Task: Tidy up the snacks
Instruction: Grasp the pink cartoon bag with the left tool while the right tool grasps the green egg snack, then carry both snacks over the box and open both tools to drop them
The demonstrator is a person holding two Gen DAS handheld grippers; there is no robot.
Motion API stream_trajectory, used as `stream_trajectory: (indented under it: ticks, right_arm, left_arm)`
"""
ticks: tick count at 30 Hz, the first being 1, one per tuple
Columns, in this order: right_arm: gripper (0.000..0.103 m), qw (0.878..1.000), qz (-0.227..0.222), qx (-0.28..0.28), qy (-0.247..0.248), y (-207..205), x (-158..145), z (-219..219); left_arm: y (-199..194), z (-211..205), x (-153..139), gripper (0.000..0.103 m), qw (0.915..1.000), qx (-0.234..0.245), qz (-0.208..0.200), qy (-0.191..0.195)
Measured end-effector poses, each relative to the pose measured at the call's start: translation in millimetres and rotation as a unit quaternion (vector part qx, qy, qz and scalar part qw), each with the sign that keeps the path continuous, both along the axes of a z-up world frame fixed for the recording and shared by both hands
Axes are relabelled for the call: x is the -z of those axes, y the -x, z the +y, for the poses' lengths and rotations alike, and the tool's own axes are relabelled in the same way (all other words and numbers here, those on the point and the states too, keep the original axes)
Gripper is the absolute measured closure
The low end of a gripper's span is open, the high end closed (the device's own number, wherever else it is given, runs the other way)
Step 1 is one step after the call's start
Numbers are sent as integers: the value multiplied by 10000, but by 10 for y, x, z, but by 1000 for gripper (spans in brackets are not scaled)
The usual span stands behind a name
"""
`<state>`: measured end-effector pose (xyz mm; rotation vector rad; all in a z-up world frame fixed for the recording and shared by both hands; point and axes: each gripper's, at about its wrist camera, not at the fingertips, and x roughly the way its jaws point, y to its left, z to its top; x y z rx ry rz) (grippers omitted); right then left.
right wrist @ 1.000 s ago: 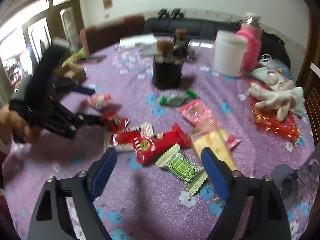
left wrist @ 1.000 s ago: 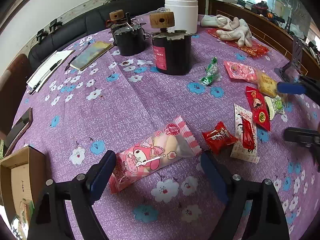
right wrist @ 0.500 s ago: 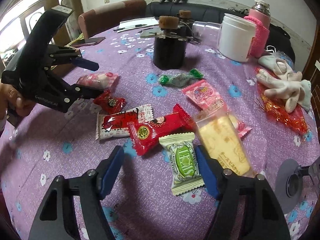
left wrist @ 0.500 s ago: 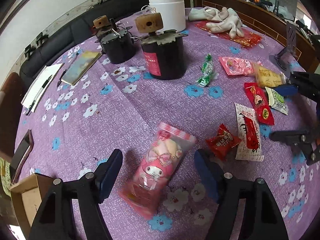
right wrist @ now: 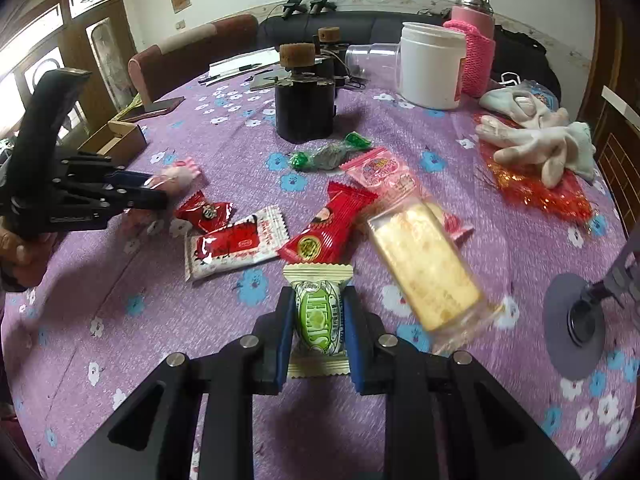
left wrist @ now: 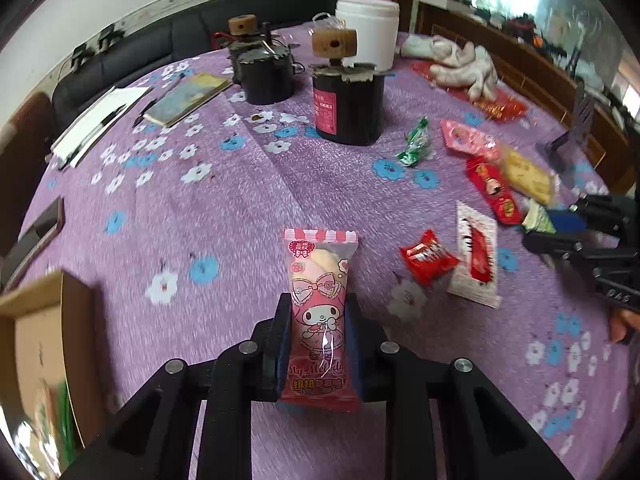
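My left gripper (left wrist: 318,316) is shut on a pink My Melody snack packet (left wrist: 319,312), held lengthwise between the blue pads. My right gripper (right wrist: 319,312) is shut on a green-and-cream candy packet (right wrist: 319,316). Loose snacks lie on the purple flowered tablecloth (left wrist: 200,200): a small red packet (left wrist: 428,258), a white-and-red packet (left wrist: 476,256), a long red packet (right wrist: 328,226), a yellow cracker pack (right wrist: 428,268), a pink packet (right wrist: 380,170) and a green twist candy (right wrist: 328,154). The left gripper also shows in the right wrist view (right wrist: 152,194).
A cardboard box (left wrist: 44,344) sits at the table's left edge. Two black canisters with cork knobs (left wrist: 348,104) (left wrist: 262,74), a white tub (right wrist: 432,66), a pink bottle (right wrist: 474,52), white gloves (right wrist: 540,144), a notebook (left wrist: 188,98) and a phone (left wrist: 36,236) stand farther back.
Both grippers have closed: the left on the pink My Melody packet, the right on the green candy packet. The pink packet has turned lengthwise between the left fingers.
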<state>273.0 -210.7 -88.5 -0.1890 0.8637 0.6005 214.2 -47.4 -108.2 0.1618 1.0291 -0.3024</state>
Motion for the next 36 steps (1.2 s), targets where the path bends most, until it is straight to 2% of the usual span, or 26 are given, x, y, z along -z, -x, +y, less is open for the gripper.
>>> stream_trajectory:
  ticks: [7,13,20,25,36]
  right_arm:
    - [81,9991,-9,27,-420,235,-121,27]
    - [81,9953,-91,-264,-929,490,-335,332]
    - [81,9863,-147,-1001,-1301,805,-563,1084]
    - [81,9768,-55,-1455,-1569,1009,-647,1590]
    - [80,9611,1,-2230,-1632,1437,-762,2641]
  left_arm:
    - [295,187,-198,79,9983,-341,-191,442]
    - [605,525,-369,79,9914,-1065,-499,568]
    - [1067,1060,-568,78,9772,-1865,-879,514]
    - [1341,1396,-684,78,9678,-2230,-1096,395]
    - [1767,2163,-625,78,9462,-2993,-1191,305]
